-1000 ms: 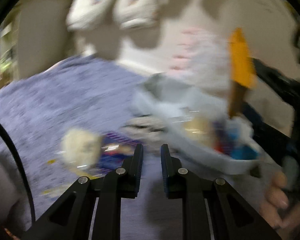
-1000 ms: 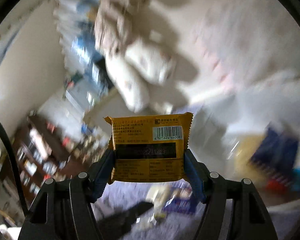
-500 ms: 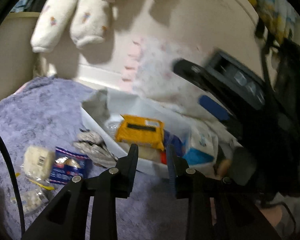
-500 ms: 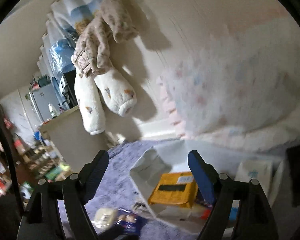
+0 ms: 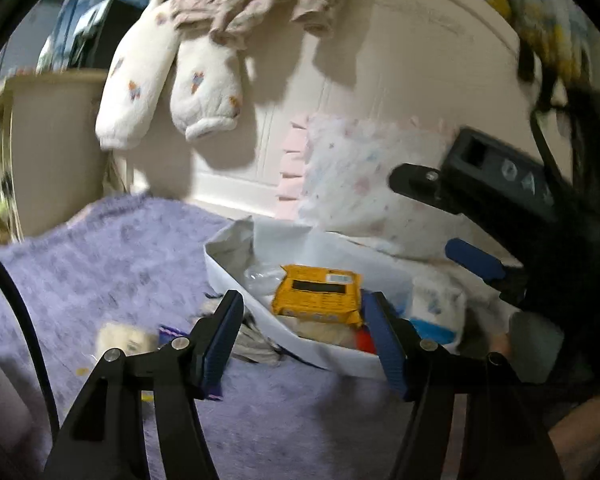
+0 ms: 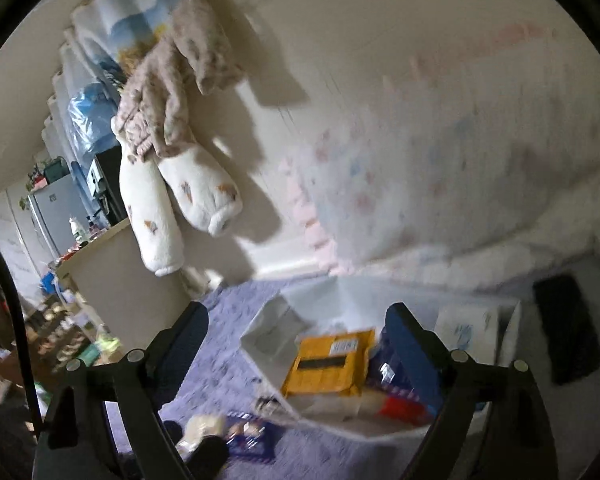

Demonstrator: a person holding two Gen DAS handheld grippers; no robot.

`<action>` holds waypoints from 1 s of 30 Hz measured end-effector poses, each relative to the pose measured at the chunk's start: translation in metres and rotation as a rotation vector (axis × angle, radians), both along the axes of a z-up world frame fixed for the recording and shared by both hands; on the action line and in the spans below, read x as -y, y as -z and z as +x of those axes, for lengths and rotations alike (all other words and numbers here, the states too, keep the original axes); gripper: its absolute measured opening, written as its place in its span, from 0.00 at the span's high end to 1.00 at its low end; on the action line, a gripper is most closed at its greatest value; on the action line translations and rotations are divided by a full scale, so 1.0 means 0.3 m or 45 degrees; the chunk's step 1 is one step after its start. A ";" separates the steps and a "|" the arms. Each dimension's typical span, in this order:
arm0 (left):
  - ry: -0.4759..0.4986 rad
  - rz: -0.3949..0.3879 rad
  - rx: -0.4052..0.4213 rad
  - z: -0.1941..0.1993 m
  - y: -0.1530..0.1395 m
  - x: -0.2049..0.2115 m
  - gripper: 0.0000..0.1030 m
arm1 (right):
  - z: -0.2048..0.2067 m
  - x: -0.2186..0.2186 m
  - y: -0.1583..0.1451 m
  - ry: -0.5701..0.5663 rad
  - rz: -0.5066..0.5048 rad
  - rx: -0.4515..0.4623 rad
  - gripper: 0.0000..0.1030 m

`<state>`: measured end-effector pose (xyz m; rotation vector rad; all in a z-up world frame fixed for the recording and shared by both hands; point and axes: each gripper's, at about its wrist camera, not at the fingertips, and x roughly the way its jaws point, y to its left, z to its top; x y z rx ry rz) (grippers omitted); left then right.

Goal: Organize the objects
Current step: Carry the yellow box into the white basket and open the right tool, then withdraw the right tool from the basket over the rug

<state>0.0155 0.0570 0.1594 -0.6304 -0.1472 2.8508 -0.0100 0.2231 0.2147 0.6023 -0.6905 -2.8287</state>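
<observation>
An orange snack packet (image 5: 318,294) (image 6: 328,364) lies on top of other snacks in the white bin (image 5: 230,276) (image 6: 274,330) on the purple blanket (image 5: 100,264). My left gripper (image 5: 304,336) hovers short of the bin. Its jaws are opening and nothing is between them. Above the bin, my right gripper (image 6: 298,320) (image 5: 424,212) is also opening, and it holds nothing. A pale packet (image 5: 120,338) (image 6: 204,428), a blue packet (image 5: 168,332) (image 6: 248,436) and a grey wrapper (image 5: 256,344) lie loose on the blanket left of the bin.
A white tissue pack (image 5: 436,308) (image 6: 464,332) sits at the bin's right end. A flat dark object (image 6: 568,332) lies further right. A patterned pillow (image 5: 360,184) leans on the headboard behind. Fleece clothes (image 5: 172,92) hang above, and a cream cabinet (image 5: 52,140) stands at the left.
My right gripper let go of the orange packet, which now lies in the bin, and its jaws spread wider. My left gripper went from shut to open and rose a little.
</observation>
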 end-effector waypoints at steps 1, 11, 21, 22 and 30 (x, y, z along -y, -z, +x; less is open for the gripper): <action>0.011 -0.028 -0.019 0.009 -0.003 -0.009 0.45 | -0.008 -0.002 0.005 -0.021 -0.025 0.025 0.11; -0.005 -0.078 -0.088 0.037 -0.008 -0.033 0.54 | -0.026 0.003 0.029 -0.086 -0.056 0.170 0.11; -0.038 -0.120 -0.020 0.013 0.036 -0.049 0.39 | -0.025 0.046 0.035 -0.125 0.033 0.202 0.11; -0.027 -0.084 0.010 0.003 0.043 -0.038 0.38 | -0.026 0.047 0.036 -0.123 0.036 0.210 0.11; -0.020 -0.089 0.216 -0.049 0.109 -0.041 0.38 | -0.058 0.072 0.077 -0.116 0.092 0.398 0.11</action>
